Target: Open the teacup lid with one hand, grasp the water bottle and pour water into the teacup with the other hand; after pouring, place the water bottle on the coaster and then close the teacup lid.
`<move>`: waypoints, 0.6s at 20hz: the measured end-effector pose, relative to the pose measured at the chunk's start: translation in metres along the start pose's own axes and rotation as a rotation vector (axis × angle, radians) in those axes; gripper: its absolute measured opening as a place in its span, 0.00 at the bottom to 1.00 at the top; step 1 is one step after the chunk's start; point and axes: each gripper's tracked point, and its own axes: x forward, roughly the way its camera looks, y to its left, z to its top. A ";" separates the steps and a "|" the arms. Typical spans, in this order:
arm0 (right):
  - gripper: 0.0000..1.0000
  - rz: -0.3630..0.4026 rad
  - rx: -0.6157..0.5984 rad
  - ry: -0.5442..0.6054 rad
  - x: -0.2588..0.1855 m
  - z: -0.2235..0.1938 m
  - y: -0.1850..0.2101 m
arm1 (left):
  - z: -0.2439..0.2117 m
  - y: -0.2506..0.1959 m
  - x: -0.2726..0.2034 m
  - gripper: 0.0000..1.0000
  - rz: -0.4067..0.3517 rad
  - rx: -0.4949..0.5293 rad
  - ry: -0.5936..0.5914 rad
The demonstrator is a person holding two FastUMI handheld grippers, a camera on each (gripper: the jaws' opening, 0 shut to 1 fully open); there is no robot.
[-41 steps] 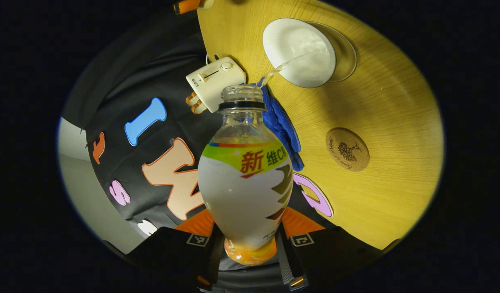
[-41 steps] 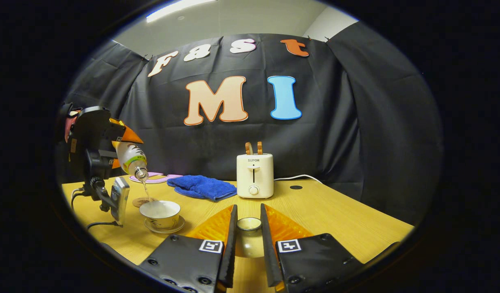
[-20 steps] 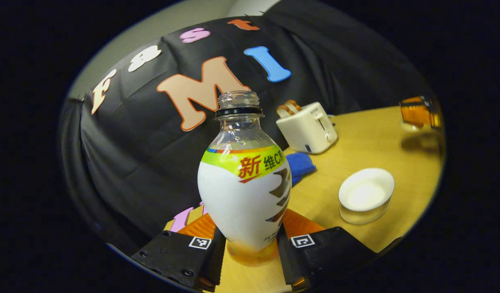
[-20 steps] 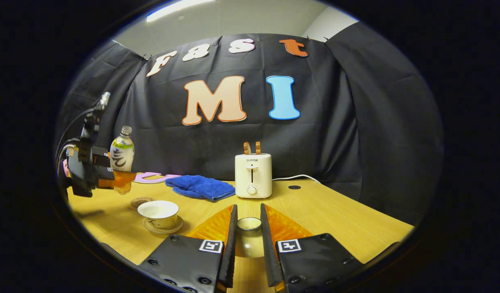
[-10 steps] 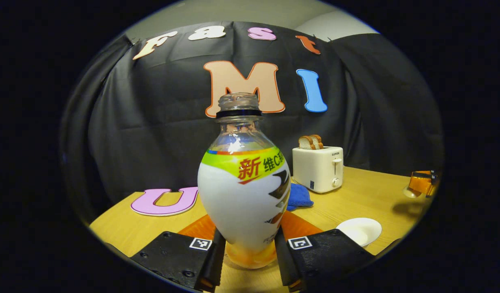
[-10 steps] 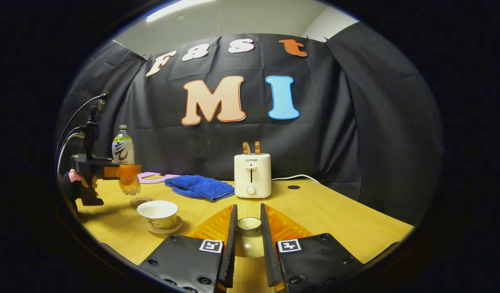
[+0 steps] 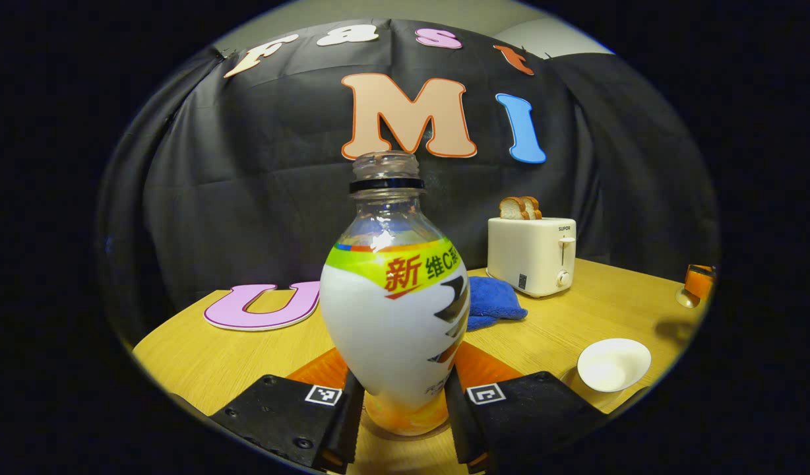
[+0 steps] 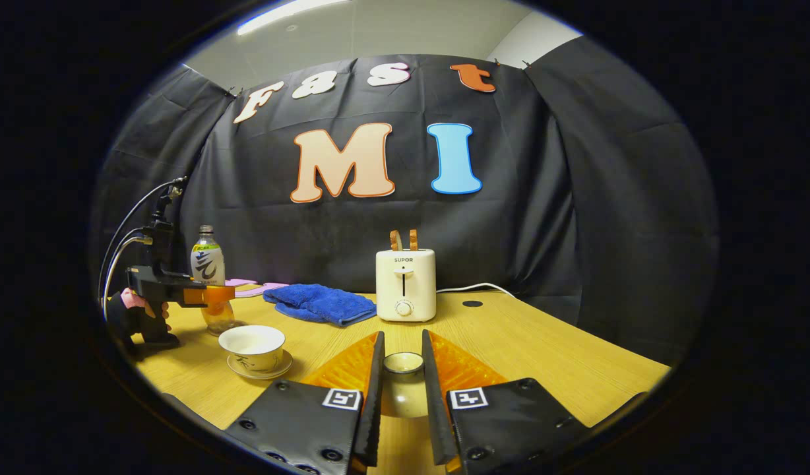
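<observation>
The water bottle (image 7: 395,316) stands upright, uncapped, with my left gripper (image 7: 398,409) shut on its lower body. In the right gripper view the same bottle (image 8: 208,274) sits low at the table's left, its base hiding the coaster, and a hand (image 8: 138,303) holds the left gripper (image 8: 214,295). The white teacup (image 8: 252,343) stands open on its saucer (image 8: 273,366), just right of the bottle; the teacup (image 7: 613,364) also shows in the left gripper view. My right gripper (image 8: 403,389) is shut on the knob of the teacup lid (image 8: 403,363), held above the table.
A cream toaster (image 8: 405,284) with bread slices stands at the back, its cord trailing right. A folded blue cloth (image 8: 319,303) lies between toaster and bottle. The wooden table (image 8: 543,356) runs out to the right of the lid.
The left gripper stopped pouring, swung the bottle upright and lowered it to the left of the teacup, over where the coaster lay. The right gripper has kept the lid still.
</observation>
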 end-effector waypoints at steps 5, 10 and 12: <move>0.34 0.000 0.000 0.000 0.000 0.000 0.000 | -0.003 0.000 0.001 0.59 -0.006 -0.005 0.013; 0.34 0.000 0.000 0.000 0.000 0.000 0.000 | -0.007 0.003 0.003 0.65 -0.006 -0.008 0.015; 0.35 0.000 0.000 -0.001 0.000 0.000 0.000 | -0.008 0.004 0.004 0.69 -0.006 -0.010 0.017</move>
